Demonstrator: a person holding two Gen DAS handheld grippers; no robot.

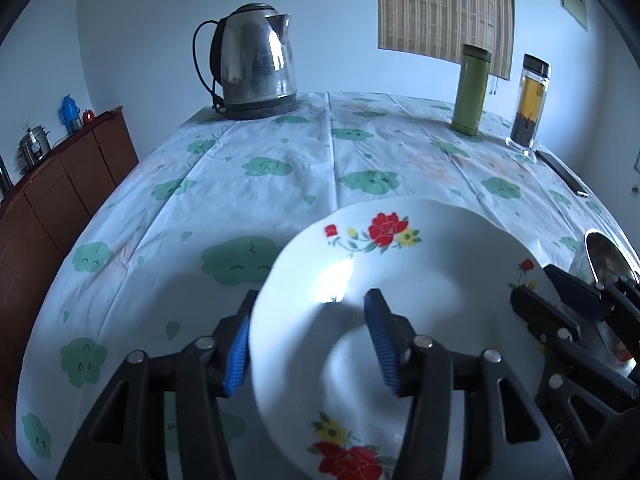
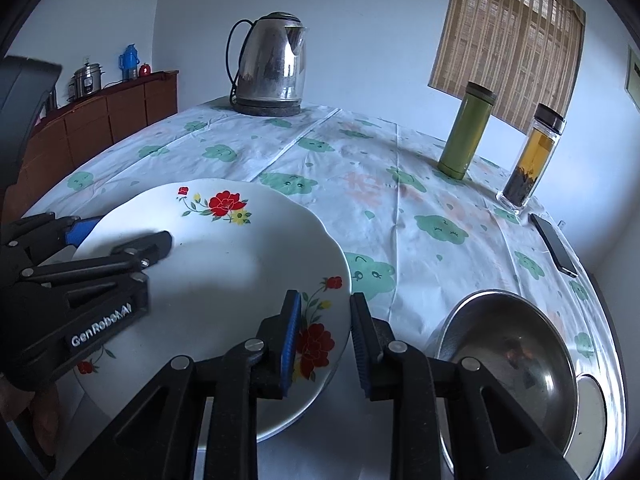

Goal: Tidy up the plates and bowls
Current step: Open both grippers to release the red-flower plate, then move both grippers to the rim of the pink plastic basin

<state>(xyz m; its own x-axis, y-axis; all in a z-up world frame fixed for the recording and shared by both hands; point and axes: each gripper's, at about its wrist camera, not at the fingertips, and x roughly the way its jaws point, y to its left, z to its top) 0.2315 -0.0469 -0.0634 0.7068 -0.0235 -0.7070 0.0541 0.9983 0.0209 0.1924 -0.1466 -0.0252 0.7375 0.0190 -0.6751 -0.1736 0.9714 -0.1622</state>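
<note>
Straddling the plate (image 1: 400,264) rim with both jaws released, only the right view shows the steel bowl (image 2: 508,360) whole.

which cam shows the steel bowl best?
Right wrist: the steel bowl shows nearly whole, rim and inside, beside the plate. Left wrist catches only a sliver at the right edge, behind the right gripper.

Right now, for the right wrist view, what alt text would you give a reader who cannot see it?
A white flowered plate lies on a cloud-print tablecloth, its near rim between the open fingers of the right gripper, while the left gripper straddles its far-left rim. A steel bowl sits to the right; a kettle, green flask and tea bottle stand behind.
</note>
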